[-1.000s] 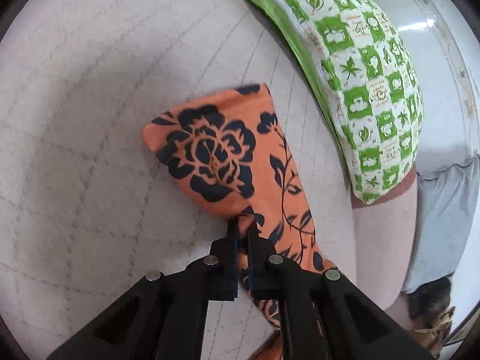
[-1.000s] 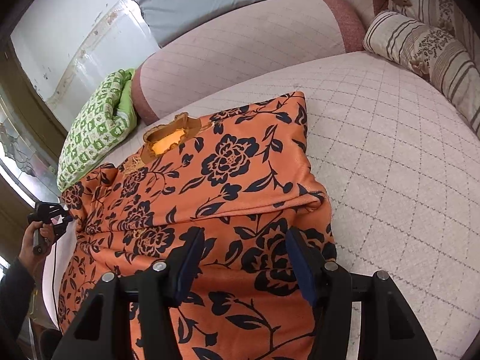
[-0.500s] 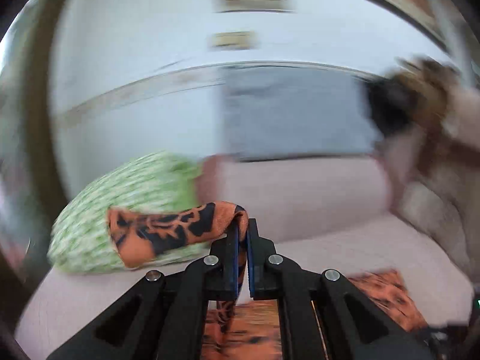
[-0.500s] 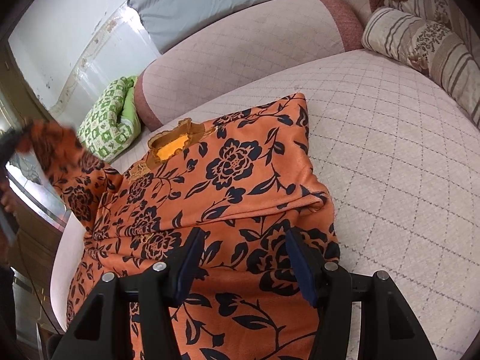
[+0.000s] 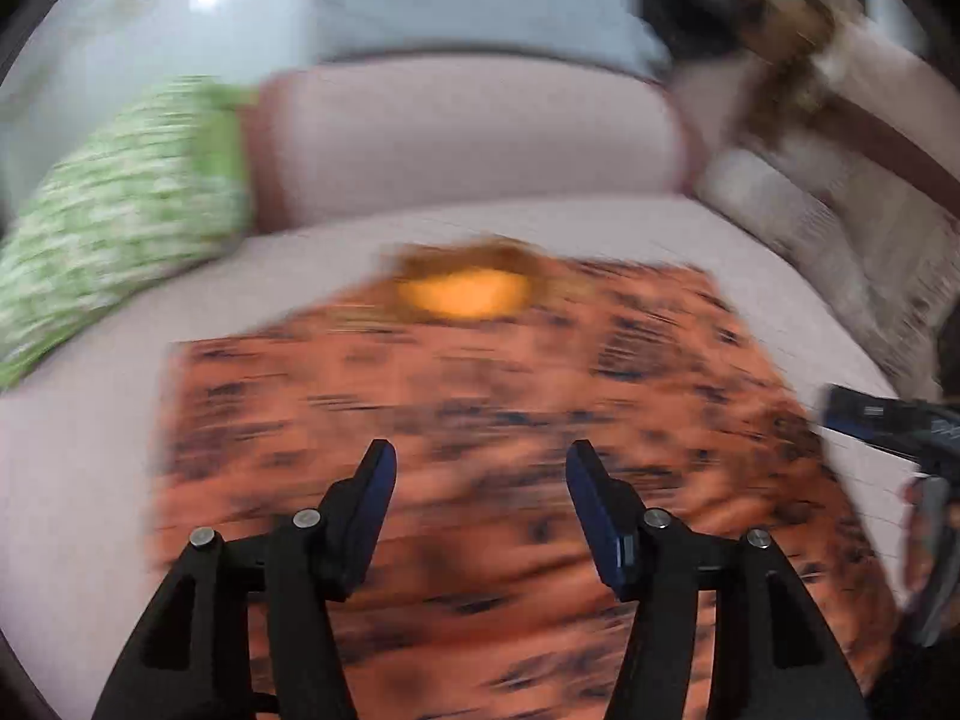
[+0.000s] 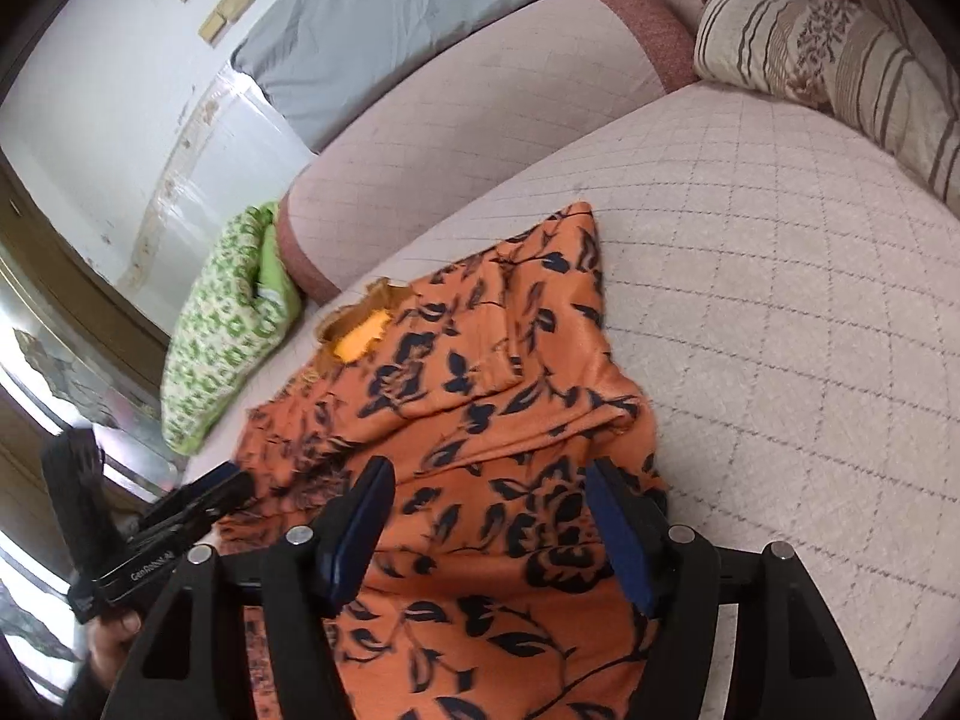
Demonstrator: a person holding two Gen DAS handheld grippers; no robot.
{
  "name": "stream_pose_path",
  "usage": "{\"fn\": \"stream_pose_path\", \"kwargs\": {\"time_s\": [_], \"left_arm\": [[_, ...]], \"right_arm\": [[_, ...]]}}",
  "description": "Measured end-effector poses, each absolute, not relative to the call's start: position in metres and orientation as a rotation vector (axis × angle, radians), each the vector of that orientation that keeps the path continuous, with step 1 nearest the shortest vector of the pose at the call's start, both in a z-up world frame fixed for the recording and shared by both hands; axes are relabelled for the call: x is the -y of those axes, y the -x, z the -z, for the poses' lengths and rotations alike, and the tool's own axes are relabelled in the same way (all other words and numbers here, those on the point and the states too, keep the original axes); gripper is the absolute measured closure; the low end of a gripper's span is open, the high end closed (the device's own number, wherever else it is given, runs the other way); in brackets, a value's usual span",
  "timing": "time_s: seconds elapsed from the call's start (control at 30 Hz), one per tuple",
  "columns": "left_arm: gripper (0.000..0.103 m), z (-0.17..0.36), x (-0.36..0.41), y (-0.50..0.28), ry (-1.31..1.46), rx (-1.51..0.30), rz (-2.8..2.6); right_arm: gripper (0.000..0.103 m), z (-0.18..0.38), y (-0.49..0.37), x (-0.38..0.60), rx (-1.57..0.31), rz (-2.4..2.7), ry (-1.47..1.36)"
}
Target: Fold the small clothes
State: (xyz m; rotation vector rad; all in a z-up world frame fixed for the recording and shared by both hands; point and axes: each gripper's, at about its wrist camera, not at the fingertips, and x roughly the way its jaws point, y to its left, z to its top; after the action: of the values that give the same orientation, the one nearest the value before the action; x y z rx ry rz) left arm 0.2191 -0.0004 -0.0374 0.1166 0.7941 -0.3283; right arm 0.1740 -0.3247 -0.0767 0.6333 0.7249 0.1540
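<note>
Orange cloth: a flower-printed top [image 6: 480, 420] lies spread on the pale quilted couch seat [image 6: 780, 312], its neck opening [image 6: 360, 336] toward the backrest.
Left tongs [image 5: 480, 468]: jaws wide apart and empty, hanging over the lower middle of the top; this view is smeared by fast motion.
Right tongs [image 6: 489, 480]: jaws apart, nothing between them, poised over the nearer part of the top; whether the fingers touch the cloth cannot be told.
What changed: a second ago the left tongs pinched a sleeve lying out to the side; half a second ago they carried it up through the air; now they have let go, and the top's left side [image 6: 282, 432] shows a straight edge with the sleeve laid inward.
Meaning for the task: the left sleeve fold looks done; the right side [image 6: 588, 276] already appears turned in, so a fold along the length is probably next.
Nearby: a green checked pillow [image 6: 222, 324] sits at the left end of the seat, striped cushions [image 6: 840, 54] at the right, both apart from the top.
Risk: the loose sleeve may slide back out if the cloth is tugged.
</note>
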Motion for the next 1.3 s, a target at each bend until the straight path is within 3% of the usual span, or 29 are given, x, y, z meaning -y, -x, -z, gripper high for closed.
{"fn": "stream_pose_path", "kwargs": {"time_s": [0.17,0.4,0.47,0.53,0.57,0.67,0.77,0.9,1.07,1.13,1.17,1.2,1.23,1.3], "left_arm": [[0.038,0.048,-0.086,-0.233,-0.132,-0.835,0.116],[0.039,0.077,-0.100,-0.241,-0.129,-0.832,0.089],[0.041,0.083,-0.106,-0.249,-0.096,-0.850,0.094],[0.051,0.090,-0.107,-0.253,-0.079,-0.875,0.087],[0.057,0.094,-0.109,-0.256,-0.069,-0.892,0.076],[0.061,0.101,-0.117,-0.261,-0.011,-0.936,0.071],[0.061,0.085,-0.118,-0.249,0.016,-0.896,0.109],[0.044,0.064,-0.102,-0.227,-0.029,-0.828,0.211],[0.044,0.086,-0.077,-0.244,-0.113,-0.916,0.244],[0.049,0.095,-0.079,-0.251,-0.116,-0.935,0.207],[0.065,0.099,-0.083,-0.254,-0.100,-0.950,0.189],[0.073,0.102,-0.089,-0.255,-0.073,-0.962,0.189],[0.075,0.102,-0.095,-0.255,-0.034,-0.963,0.199],[0.097,0.103,-0.102,-0.255,-0.017,-0.956,0.175]], "right_arm": [[0.033,0.063,-0.196,0.318,-0.740,-0.263,-0.752],[0.034,0.091,-0.275,0.324,-0.866,-0.166,-0.969],[0.038,0.094,-0.287,0.319,-0.911,-0.105,-0.872],[0.060,0.097,-0.297,0.307,-0.967,-0.039,-0.727],[0.065,0.097,-0.299,0.304,-0.980,-0.022,-0.677],[0.071,0.094,-0.302,0.290,-1.008,0.003,-0.553],[0.073,0.091,-0.304,0.286,-1.026,0.004,-0.504],[0.071,0.092,-0.306,0.290,-1.015,-0.011,-0.539],[0.069,0.095,-0.304,0.296,-0.998,-0.016,-0.611],[0.069,0.094,-0.303,0.298,-1.002,-0.024,-0.616],[0.069,0.094,-0.304,0.298,-1.006,-0.029,-0.614],[0.070,0.093,-0.304,0.297,-1.013,-0.033,-0.601],[0.075,0.092,-0.305,0.294,-1.023,-0.036,-0.573],[0.086,0.090,-0.304,0.293,-1.032,-0.034,-0.543]]}}
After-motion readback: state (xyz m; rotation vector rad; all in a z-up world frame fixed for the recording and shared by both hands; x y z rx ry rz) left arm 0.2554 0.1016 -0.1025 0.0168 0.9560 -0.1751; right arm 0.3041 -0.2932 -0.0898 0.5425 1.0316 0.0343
